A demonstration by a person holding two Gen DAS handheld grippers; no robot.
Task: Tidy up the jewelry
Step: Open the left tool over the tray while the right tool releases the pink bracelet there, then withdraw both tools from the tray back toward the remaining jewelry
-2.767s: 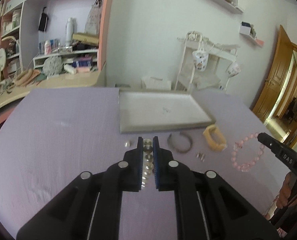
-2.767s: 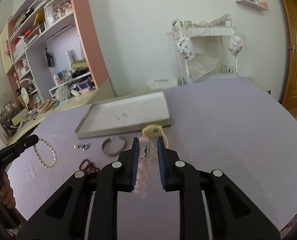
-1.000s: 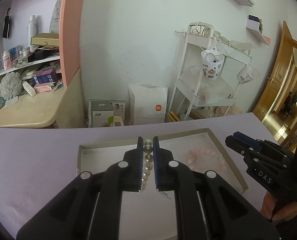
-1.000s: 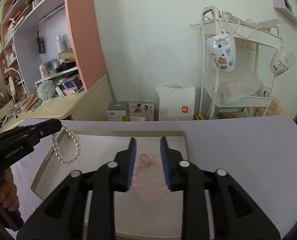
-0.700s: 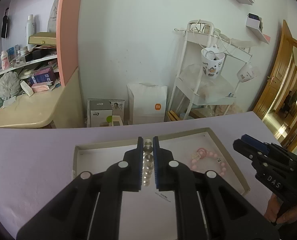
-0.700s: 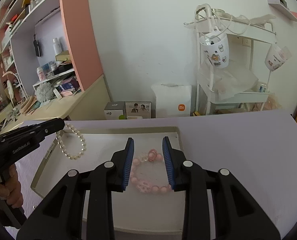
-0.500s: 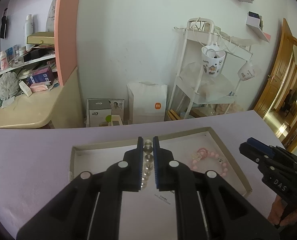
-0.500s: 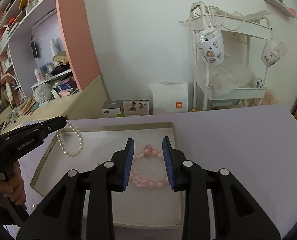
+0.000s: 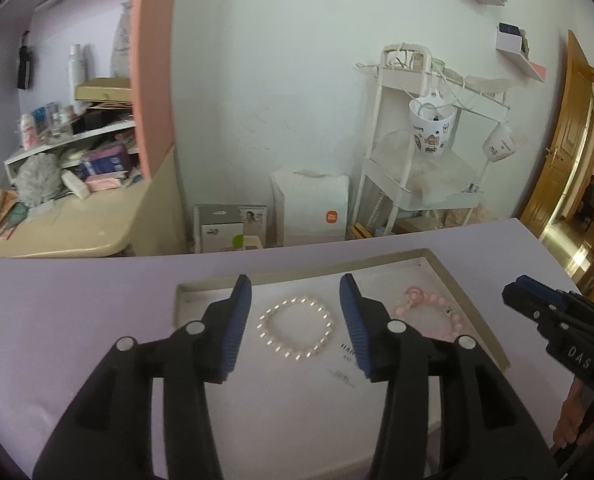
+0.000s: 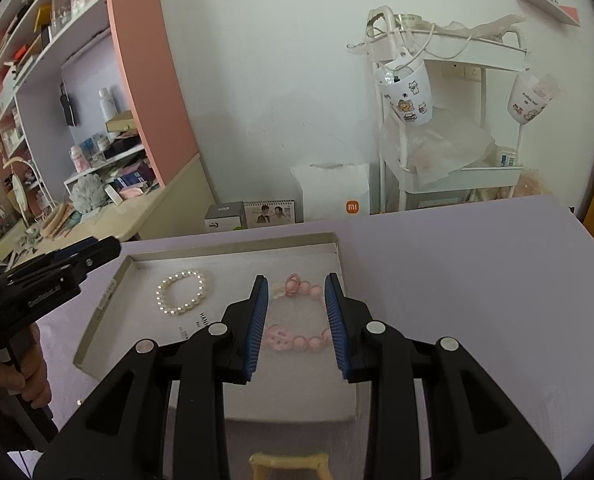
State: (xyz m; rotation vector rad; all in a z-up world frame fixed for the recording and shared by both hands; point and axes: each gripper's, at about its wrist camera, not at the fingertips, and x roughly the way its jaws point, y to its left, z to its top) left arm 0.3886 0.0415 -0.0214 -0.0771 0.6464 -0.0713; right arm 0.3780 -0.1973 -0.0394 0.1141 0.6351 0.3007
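A shallow grey tray (image 9: 477,312) (image 10: 109,292) lies on the purple table. A white pearl bracelet (image 9: 296,329) (image 10: 181,293) lies flat in its left half. A pink bead bracelet (image 9: 437,312) (image 10: 297,320) lies flat in its right half. My left gripper (image 9: 296,320) is open and empty, its fingers either side of the pearl bracelet, above it. My right gripper (image 10: 297,320) is open and empty, its fingers either side of the pink bracelet. Each gripper also shows at the edge of the other's view.
A yellow bangle (image 10: 289,465) lies on the table in front of the tray's near edge. A beige desk (image 9: 57,232) with clutter stands at the left. A white wire cart (image 9: 429,160) and a white bag (image 9: 309,208) stand beyond the table.
My left gripper has opened and let the pearl bracelet fall flat into the tray. My right gripper stays open over the pink bracelet it let go earlier.
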